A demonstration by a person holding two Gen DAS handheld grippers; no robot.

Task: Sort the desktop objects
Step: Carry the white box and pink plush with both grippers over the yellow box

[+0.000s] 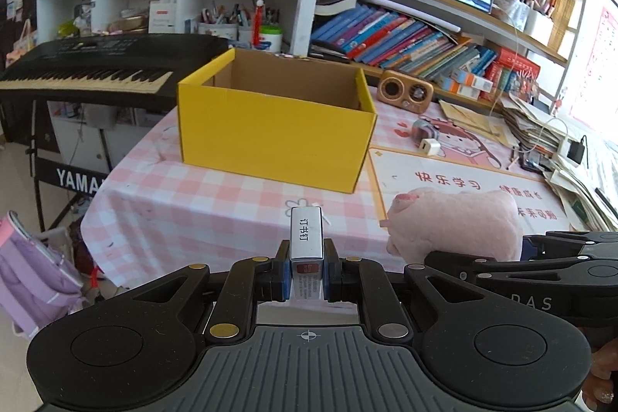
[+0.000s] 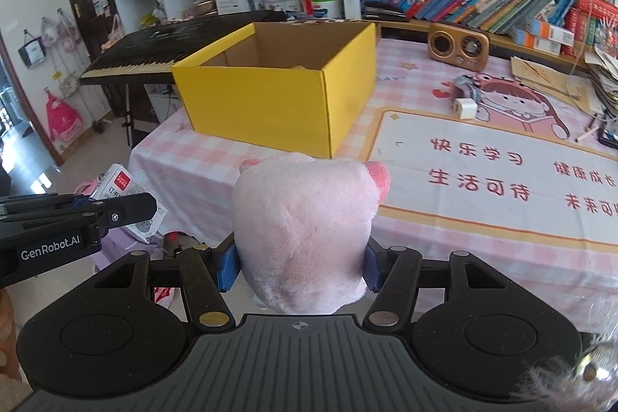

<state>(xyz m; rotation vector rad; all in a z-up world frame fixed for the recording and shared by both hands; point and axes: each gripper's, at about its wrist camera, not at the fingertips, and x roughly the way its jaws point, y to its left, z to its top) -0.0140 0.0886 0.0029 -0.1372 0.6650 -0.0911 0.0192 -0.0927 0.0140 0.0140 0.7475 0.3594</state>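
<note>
My left gripper is shut on a small white and red staple box, held in the air before the table's near edge. The box also shows in the right wrist view, at the left. My right gripper is shut on a pink plush pig, held above the table's near edge; the pig also shows in the left wrist view, right of the staple box. An open yellow cardboard box stands on the pink checked tablecloth, beyond both grippers; it also shows in the right wrist view.
A wooden retro radio, a white charger plug and a printed desk mat lie right of the yellow box. Stacked papers and bookshelves fill the right side. A black keyboard stands left of the table.
</note>
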